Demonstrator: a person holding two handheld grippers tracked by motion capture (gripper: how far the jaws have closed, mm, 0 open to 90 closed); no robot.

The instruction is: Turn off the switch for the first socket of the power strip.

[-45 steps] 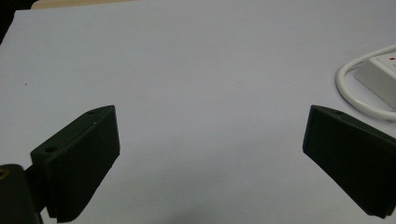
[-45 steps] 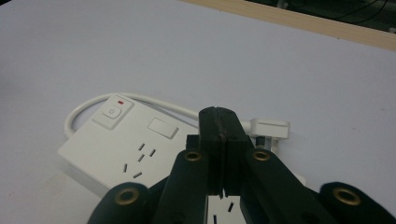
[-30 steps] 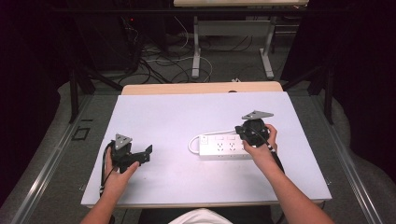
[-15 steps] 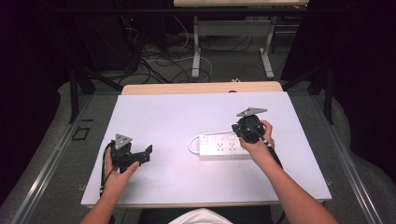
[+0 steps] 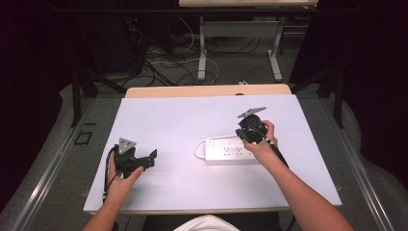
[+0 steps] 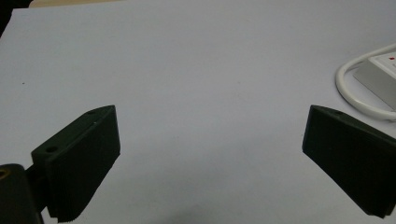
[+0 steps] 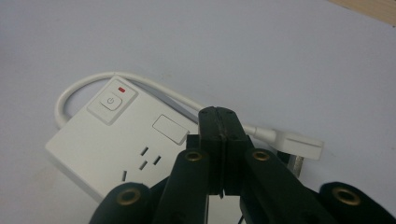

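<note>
Right gripper has been raised slightly above the power strip since a second ago; jaws are pressed together, nothing held. The strip lies right of centre on the table, its plug unplugged. Left gripper is rested near-left, jaws wide. A press or regrasp is judged pending.

White table, tangled floor cables, desk legs beyond.

Smooth white plastic power strip; matt tabletop.
</note>
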